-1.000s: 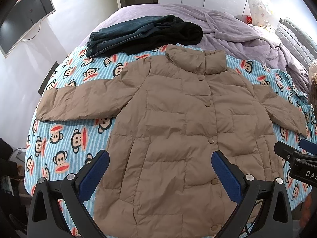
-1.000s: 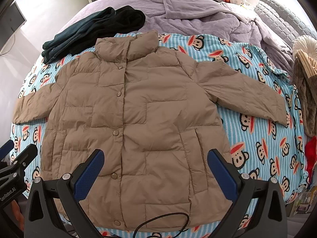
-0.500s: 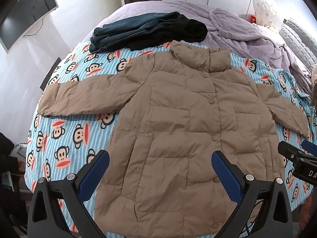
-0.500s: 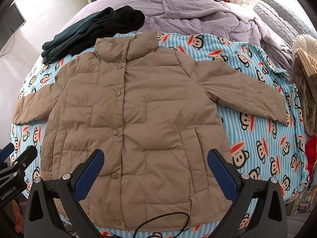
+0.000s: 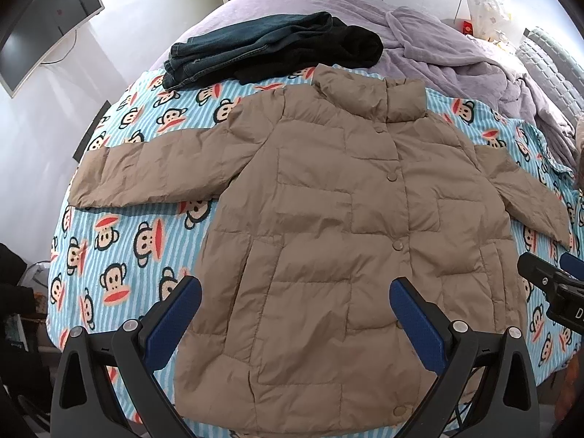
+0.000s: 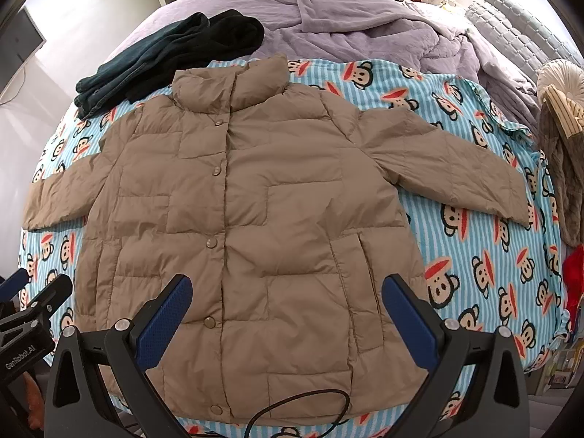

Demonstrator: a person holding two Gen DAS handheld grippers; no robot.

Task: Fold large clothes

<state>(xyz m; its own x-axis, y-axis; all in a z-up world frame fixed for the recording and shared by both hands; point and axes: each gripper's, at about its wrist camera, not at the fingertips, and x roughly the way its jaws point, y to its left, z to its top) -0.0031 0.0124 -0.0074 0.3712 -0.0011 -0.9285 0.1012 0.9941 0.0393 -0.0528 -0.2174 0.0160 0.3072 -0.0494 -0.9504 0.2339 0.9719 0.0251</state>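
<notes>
A tan quilted puffer jacket lies flat and buttoned, front up, on a blue monkey-print blanket, both sleeves spread out sideways. My left gripper hovers open above the jacket's lower left part, nothing between its blue pads. My right gripper also stands open, above the lower hem area. Each gripper shows at the edge of the other's view. A black cable curls over the hem.
Folded dark jeans and a black garment lie beyond the collar. A rumpled lilac duvet covers the far bed. A monitor hangs on the left wall. Clothes hang at the right.
The left wrist view has crept forward and a little left over the jacket, so the jeans pile sits lower in frame. The right gripper has held still. Both stay open.
</notes>
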